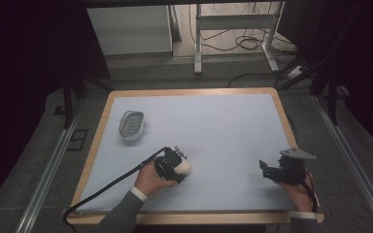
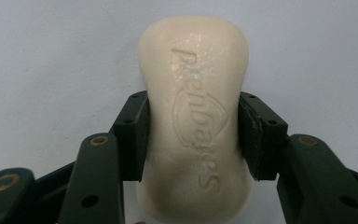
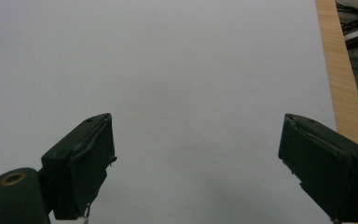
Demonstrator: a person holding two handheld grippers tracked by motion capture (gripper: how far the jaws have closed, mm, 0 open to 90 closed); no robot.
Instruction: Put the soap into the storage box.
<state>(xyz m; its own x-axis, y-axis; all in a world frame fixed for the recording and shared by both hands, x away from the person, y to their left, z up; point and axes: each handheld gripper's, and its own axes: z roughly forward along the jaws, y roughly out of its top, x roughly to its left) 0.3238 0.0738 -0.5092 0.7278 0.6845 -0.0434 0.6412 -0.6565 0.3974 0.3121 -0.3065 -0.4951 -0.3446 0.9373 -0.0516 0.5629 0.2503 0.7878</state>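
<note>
A cream bar of soap [image 2: 196, 116] with raised lettering lies on the pale blue mat, and the two black pads of my left gripper [image 2: 193, 100] press on its long sides. In the high view the soap [image 1: 186, 167] shows as a pale lump at the tip of the left gripper [image 1: 178, 166], near the front middle of the mat. My right gripper [image 1: 266, 170] rests at the front right, pointing left. Its jaws [image 3: 196, 135] stand wide open over bare mat with nothing between them.
A white oval soap dish [image 1: 131, 125] with a ribbed grey insert sits at the mat's back left. The pale blue mat [image 1: 213, 126] covers a wooden tabletop whose edge [image 3: 340, 79] runs close beside the right gripper. Metal rails and a desk frame with cables stand beyond the table.
</note>
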